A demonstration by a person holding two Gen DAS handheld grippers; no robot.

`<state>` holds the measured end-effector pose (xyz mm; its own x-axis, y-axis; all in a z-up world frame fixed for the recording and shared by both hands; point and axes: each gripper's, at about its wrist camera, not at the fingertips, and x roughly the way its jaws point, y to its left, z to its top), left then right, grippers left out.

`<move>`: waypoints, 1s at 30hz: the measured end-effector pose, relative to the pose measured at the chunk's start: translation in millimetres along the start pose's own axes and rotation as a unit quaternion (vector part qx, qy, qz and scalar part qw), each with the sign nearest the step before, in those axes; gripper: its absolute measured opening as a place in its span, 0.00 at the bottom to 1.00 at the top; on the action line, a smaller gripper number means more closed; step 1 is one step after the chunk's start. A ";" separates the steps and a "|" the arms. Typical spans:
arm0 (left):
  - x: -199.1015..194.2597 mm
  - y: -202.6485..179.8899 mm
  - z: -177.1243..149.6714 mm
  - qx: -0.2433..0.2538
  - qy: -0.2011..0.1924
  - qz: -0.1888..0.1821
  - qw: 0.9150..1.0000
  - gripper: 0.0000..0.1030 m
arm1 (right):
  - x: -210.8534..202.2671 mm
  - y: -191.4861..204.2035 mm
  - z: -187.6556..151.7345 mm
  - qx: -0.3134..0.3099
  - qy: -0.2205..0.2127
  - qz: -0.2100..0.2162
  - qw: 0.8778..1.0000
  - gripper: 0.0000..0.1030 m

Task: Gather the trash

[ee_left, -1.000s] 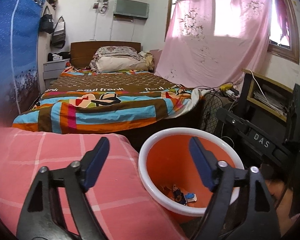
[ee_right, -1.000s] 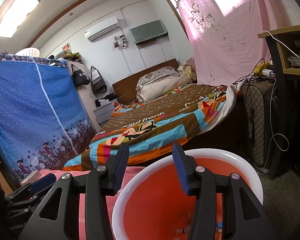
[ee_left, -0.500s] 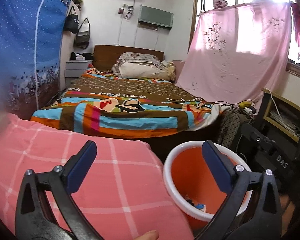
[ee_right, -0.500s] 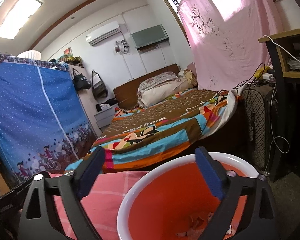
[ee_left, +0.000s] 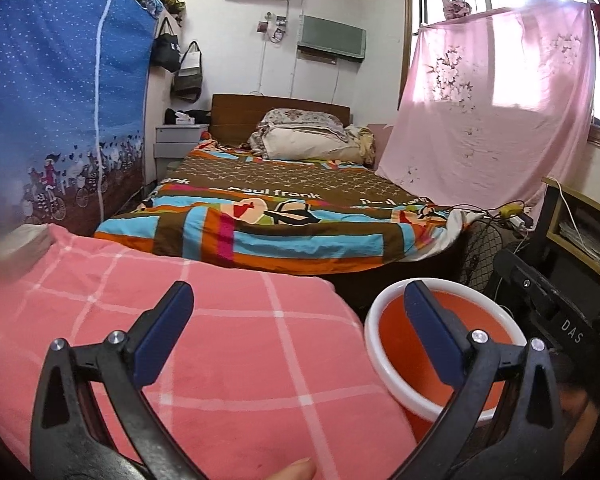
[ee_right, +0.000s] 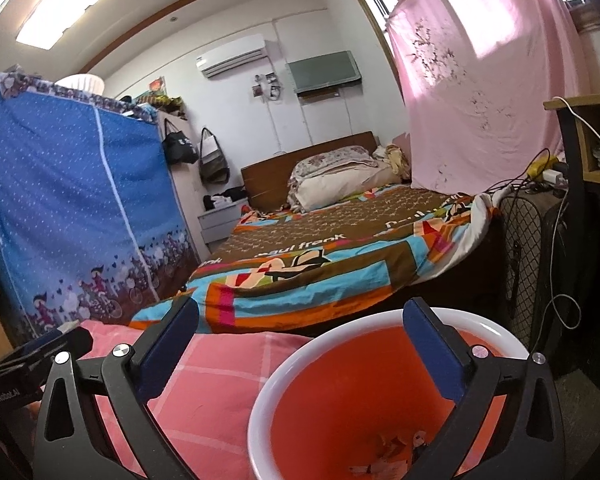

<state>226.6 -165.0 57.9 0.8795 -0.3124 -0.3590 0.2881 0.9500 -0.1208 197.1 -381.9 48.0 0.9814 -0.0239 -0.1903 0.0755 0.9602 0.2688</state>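
An orange bin with a white rim [ee_left: 380,344] stands right of a surface covered in pink checked cloth [ee_left: 228,352]. It also shows in the right wrist view [ee_right: 276,384], with scraps of trash [ee_right: 396,446] at its bottom. My left gripper [ee_left: 296,320] is open and empty, over the cloth's right edge, its right finger over the bin. My right gripper [ee_right: 300,336] is open and empty, above the bin's rim. The left gripper's body [ee_right: 32,356] shows at the left of the right wrist view.
A bed with a colourful blanket [ee_left: 284,216] lies beyond the cloth and bin. A blue fabric wardrobe [ee_left: 56,112] stands at left. A black fan, cables and a desk [ee_right: 540,240] crowd the right. A pink sheet [ee_left: 492,120] hangs over the window.
Both grippers opened wide. The left gripper swung left and back, from over the bin to over the pink cloth. The right gripper stayed above the bin.
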 end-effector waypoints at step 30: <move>-77.6 57.1 -34.6 -0.036 -0.034 0.083 0.995 1.00 | -52.5 69.3 -22.9 -0.078 -0.047 0.042 0.995 1.00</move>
<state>161.7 -86.6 46.8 0.9372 -0.1484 -0.3158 0.1116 0.9850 -0.1316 146.8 -307.7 55.1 0.9958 0.0393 -0.0825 -0.0284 0.9913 0.1285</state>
